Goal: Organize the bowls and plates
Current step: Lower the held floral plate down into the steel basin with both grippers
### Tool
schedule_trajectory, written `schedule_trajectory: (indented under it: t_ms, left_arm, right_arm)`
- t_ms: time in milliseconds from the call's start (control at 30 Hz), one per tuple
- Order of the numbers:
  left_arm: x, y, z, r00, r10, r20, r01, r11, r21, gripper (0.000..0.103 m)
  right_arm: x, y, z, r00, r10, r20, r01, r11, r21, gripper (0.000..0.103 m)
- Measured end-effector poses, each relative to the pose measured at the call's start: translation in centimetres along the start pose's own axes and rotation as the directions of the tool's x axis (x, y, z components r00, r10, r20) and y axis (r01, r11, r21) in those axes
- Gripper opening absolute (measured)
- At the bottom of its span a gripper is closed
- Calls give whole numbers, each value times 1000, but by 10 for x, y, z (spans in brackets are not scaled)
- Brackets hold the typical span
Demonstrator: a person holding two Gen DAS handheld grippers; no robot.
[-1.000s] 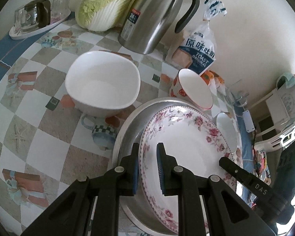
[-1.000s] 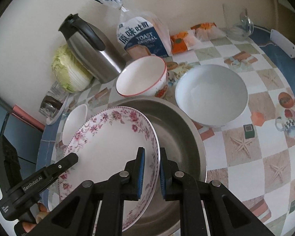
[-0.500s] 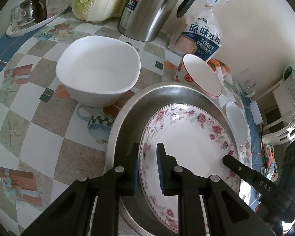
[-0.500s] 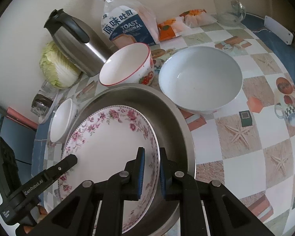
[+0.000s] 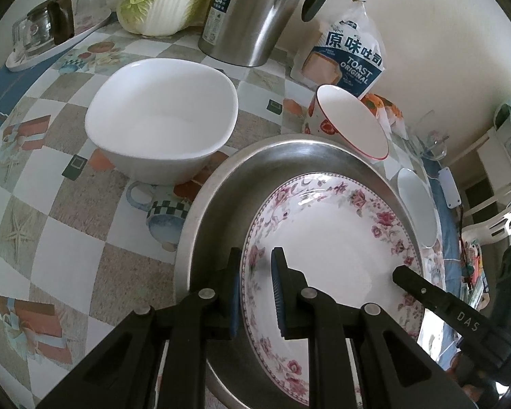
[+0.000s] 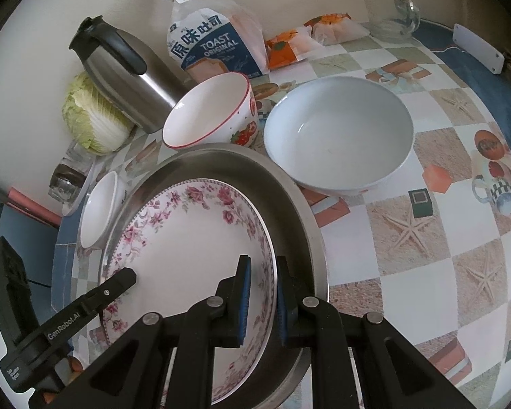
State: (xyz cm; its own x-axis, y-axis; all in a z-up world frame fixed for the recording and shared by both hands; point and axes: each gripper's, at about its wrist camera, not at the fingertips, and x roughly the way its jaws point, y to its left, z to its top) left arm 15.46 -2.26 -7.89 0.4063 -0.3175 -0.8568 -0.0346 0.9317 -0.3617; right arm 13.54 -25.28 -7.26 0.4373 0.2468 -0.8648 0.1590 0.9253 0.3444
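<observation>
Grippers both angle steeply down at the table, one on either side of the floral plate [image 5: 327,245]. Left gripper [image 5: 255,293] has its blue pads nearly together, pinched on the plate's near-left rim, one pad inside the plate and one outside it. Right gripper [image 6: 262,293] does the same on the opposite rim, jaws almost closed with the flowered edge clamped between them. Each camera catches the other tool's black finger reaching in over the far edge of the plate.

Plate itself sits inside the steel basin [image 5: 218,204], tilted a touch, its rim close to the basin wall on the side away from the big white bowl.

Around the basin it's crowded. A large white bowl [image 5: 160,119] stands just beside it on the checked tablecloth [image 5: 68,245]. A red-rimmed bowl [image 6: 207,116] with a strawberry pattern sits tight against the basin's far edge, and a small white bowl [image 6: 98,208] crowds the basin's other side. Behind them, against the wall: a steel thermos jug [image 6: 119,68], a napa cabbage [image 6: 92,116], a bag of toast bread [image 6: 211,47] and orange snack packets [image 6: 289,44]. A tray of glasses [image 5: 47,34] sits at the table's far corner, and a glass pitcher [image 6: 391,10] stands well apart at the other end.
</observation>
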Motion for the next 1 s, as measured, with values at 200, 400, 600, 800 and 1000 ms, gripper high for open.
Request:
schedule_trajectory:
  t_ms: [200, 400, 600, 800, 1000]
  left_arm:
    - [0, 0, 1, 1000, 2, -4, -2, 1000, 1, 17]
    - [-3, 3, 2, 999, 32, 8, -32, 999, -6, 17]
    - [-3, 10, 3, 1000, 18, 13, -18, 999, -31, 17]
    - [-4, 8, 3, 1000, 23, 14, -23, 999, -33, 16]
    - [-5, 11, 4, 999, 31, 17, -30, 999, -45, 13]
  right_arm:
    - [0, 1, 0, 1000, -11, 1, 11, 1000, -8, 14]
    - [1, 5, -2, 1000, -26, 0, 26, 999, -24, 14]
    - [4, 10, -2, 999, -50, -1, 50, 998, -48, 14]
    - [6, 18, -3, 996, -86, 4, 86, 994, -72, 16]
    - [9, 24, -4, 993, -114, 10, 114, 988, -102, 19]
